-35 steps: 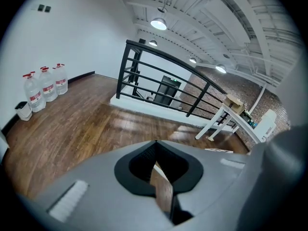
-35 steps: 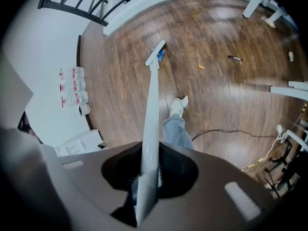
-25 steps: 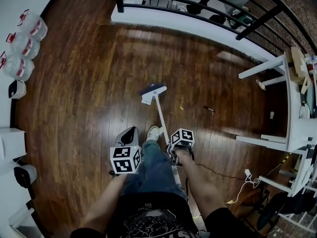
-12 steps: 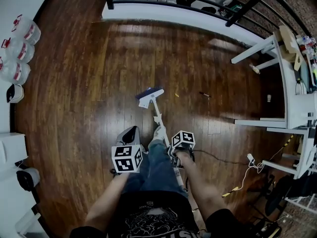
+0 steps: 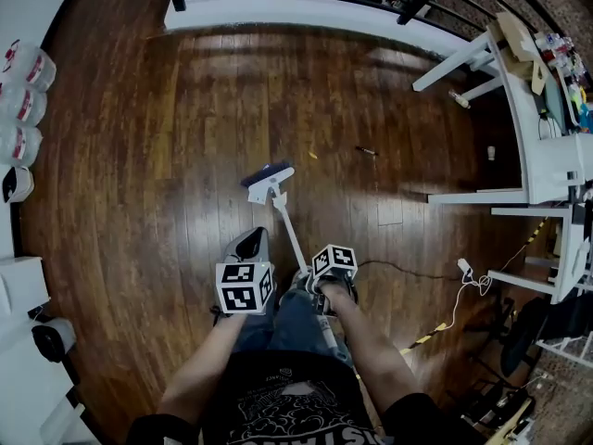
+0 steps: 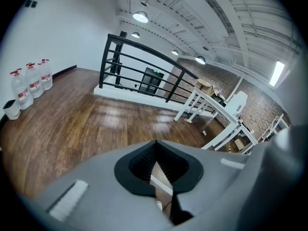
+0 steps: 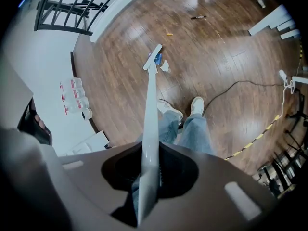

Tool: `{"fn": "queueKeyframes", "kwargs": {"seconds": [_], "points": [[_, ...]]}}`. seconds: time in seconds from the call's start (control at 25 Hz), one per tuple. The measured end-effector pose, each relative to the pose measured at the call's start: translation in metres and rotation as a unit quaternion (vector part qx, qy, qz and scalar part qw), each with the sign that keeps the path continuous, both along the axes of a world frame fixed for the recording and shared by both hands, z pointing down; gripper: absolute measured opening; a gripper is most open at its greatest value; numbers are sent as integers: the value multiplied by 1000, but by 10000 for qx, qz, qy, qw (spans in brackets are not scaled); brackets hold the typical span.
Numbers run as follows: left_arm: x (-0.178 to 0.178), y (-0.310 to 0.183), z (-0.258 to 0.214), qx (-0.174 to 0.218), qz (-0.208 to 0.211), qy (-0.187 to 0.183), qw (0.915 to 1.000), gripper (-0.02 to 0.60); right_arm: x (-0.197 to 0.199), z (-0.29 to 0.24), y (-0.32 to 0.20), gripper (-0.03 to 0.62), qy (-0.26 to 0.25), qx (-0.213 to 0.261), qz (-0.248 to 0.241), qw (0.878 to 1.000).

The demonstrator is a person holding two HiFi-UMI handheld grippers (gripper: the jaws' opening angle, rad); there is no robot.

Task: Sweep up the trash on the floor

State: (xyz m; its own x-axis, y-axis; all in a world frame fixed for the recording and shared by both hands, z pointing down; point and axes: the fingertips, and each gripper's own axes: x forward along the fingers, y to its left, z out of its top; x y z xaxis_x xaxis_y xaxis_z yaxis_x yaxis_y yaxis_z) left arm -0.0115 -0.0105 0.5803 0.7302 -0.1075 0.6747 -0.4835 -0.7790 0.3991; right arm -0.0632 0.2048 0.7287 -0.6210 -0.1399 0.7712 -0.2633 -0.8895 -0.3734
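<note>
Broom head (image 5: 267,176) down on the wooden floor (image 5: 139,202), shoes (image 7: 169,110) well back from it. Gripping the broom handle (image 7: 151,109) with the right gripper (image 7: 148,174), jaws clenched on the shaft far up from the broom head. Carrying the left gripper (image 6: 161,177) with jaws released to a narrow gap, nothing in it, also well back from the broom head.

Trash to collect:
- white crumpled scrap (image 7: 165,65), just beside the broom head
- yellow scrap (image 5: 312,154), near the broom head, beyond it and to the right
- dark pen-like stick (image 5: 367,151), further right of the broom head
- bench (image 5: 547,170) well right of the broom head, clear of the trash

Judging the broom light and stiff, with a long lever. Expect twist and head wobble from one high grip on a likely smooth shaft. Better to add the left gripper lower, between the right gripper and the broom head. Scraps probably featherweight, so use short, slow strokes. Watch for the stick rolling.
</note>
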Motion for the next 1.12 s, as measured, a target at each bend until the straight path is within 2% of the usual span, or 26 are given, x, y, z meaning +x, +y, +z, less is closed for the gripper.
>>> {"fn": "queueKeyframes", "kwargs": {"seconds": [0.32, 0.8, 0.96, 1.12], "points": [[-4, 40, -5, 152, -110, -4, 9998, 5, -11, 0, 46, 61, -3, 241, 18, 9997], [-25, 84, -18, 304, -200, -67, 9993, 5, -10, -14, 57, 64, 204, 747, -235, 9967], [-18, 91, -20, 312, -95, -48, 9995, 5, -5, -26, 60, 64, 242, 994, -40, 9947], [-3, 98, -21, 272, 115, -9, 9996, 5, 9, -39, 51, 64, 267, 1241, 422, 9910]]}}
